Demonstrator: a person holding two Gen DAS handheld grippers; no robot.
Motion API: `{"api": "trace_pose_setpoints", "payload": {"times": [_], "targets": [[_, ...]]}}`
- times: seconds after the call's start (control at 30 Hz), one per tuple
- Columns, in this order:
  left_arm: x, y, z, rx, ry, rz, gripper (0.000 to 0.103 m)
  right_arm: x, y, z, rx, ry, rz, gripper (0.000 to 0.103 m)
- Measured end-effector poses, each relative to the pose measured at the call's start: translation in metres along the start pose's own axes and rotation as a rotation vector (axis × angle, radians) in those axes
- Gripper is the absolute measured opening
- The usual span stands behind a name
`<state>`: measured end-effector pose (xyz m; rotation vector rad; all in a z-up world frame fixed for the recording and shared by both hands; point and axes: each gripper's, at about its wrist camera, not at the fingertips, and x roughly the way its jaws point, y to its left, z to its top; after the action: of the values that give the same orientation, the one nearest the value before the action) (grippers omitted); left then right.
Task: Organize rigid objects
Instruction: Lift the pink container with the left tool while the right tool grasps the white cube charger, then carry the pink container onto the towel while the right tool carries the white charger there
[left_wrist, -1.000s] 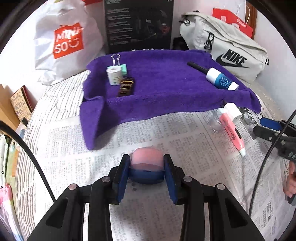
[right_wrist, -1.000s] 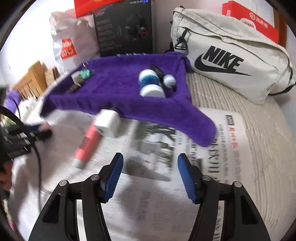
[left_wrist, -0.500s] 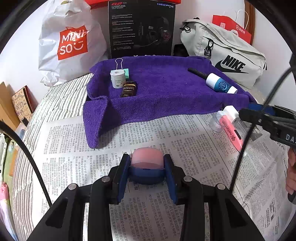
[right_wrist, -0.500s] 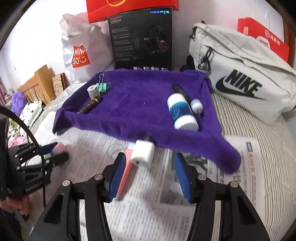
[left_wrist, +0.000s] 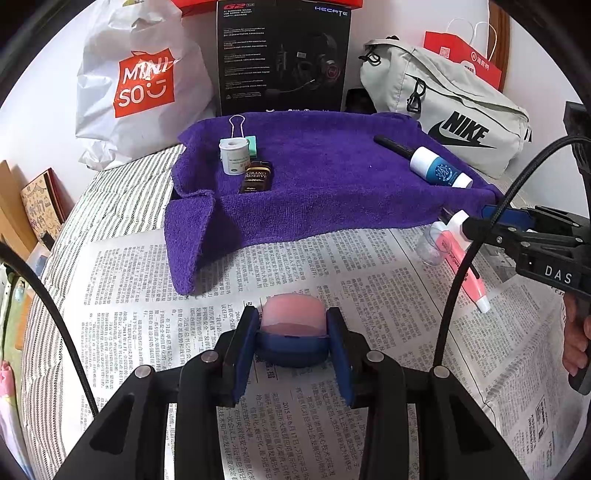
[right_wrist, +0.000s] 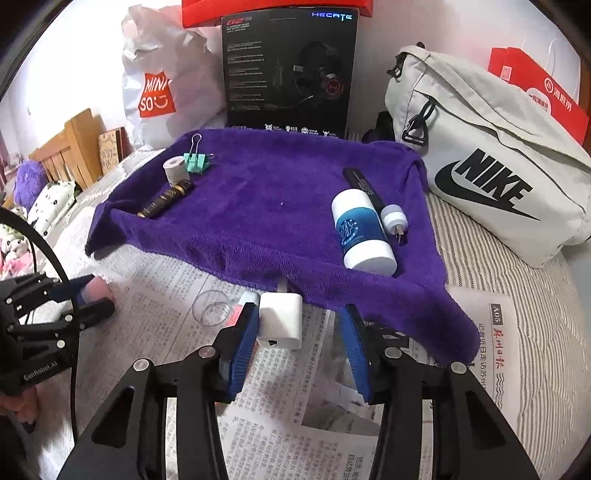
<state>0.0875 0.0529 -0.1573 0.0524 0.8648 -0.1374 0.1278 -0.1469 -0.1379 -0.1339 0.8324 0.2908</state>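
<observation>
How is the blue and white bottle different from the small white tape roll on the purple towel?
The bottle lies on its side near the towel's right edge; the tape roll stands upright near the left back corner. The bottle is clearly larger and has a blue middle band; the roll is plain whitish. Both rest on the purple towel.

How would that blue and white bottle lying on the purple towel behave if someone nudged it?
The blue and white bottle lies on its side and looks round, so it would probably roll. The towel might slow it. It looks like rigid plastic, so likely not fragile.
</observation>
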Motion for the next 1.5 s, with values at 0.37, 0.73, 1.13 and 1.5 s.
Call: {"api": "trace_pose_setpoints", "payload": {"times": [0.37, 0.73, 1.13, 1.5], "targets": [[0.000, -0.001, 0.000, 0.002, 0.000, 0.001, 0.036, 0.010, 0.001, 0.002, -0.030, 0.004, 0.018, 0.026], [0.000, -0.001, 0.000, 0.005, 0.000, 0.006, 0.036, 0.023, -0.002, -0.005, -0.022, 0.017, 0.027, 0.026], [0.001, -0.001, 0.000, 0.007, -0.001, 0.006, 0.036, -0.008, -0.027, -0.039, 0.025, 0.068, 0.007, 0.026], [-0.001, 0.000, 0.000, 0.005, -0.003, 0.004, 0.036, -0.009, -0.026, -0.047, 0.037, 0.011, -0.007, 0.026]]}}
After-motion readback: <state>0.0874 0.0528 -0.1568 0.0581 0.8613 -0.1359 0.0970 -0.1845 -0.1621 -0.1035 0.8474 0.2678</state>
